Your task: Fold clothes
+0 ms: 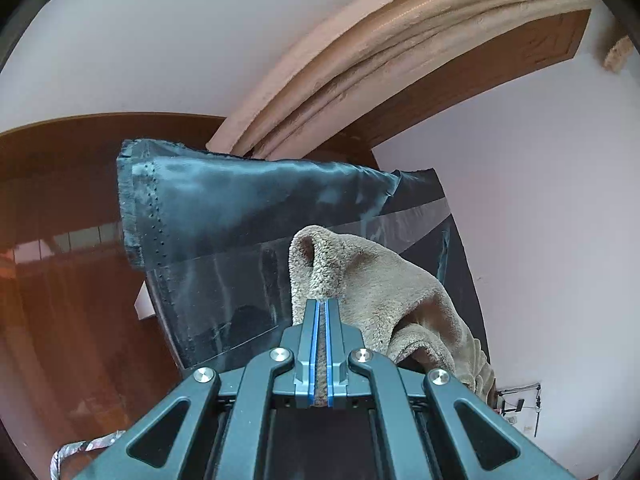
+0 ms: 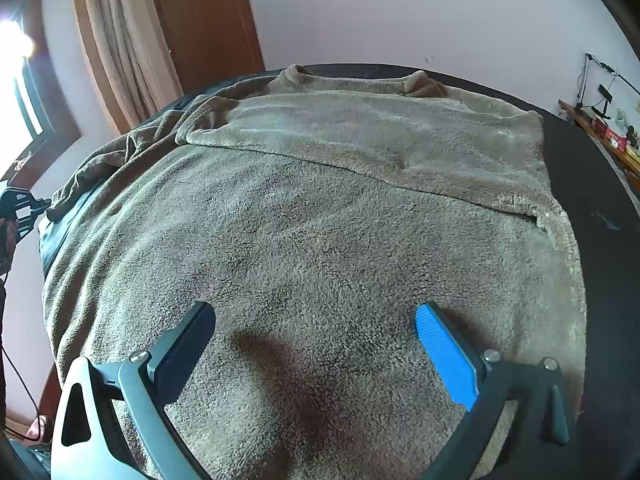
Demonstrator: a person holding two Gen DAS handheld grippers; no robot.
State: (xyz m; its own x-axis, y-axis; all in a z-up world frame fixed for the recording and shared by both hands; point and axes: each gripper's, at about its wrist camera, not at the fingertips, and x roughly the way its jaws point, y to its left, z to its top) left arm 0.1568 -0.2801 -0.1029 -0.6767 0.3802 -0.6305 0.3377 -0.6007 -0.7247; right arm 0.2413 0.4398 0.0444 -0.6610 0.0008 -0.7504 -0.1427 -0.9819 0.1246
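Observation:
A fuzzy beige-grey sweater (image 2: 320, 220) lies spread over a dark table (image 2: 600, 208), one sleeve folded across its chest (image 2: 380, 136). My right gripper (image 2: 316, 316) hovers low over the sweater's body, its jaws wide apart and nothing between them. In the left wrist view my left gripper (image 1: 321, 304) is shut on a fold of the sweater (image 1: 384, 288), which bunches up ahead of the fingertips and hangs off to the right. In the right wrist view the left gripper (image 2: 24, 208) shows at the far left edge, beside the other sleeve (image 2: 120, 160).
The dark shiny table cover (image 1: 224, 216) ends in a corner ahead of the left gripper, with brown floor (image 1: 60, 280) beyond. A beige curtain (image 2: 120, 40) and a wooden frame (image 2: 208, 20) stand behind the table. A shelf with small items (image 2: 608, 132) sits far right.

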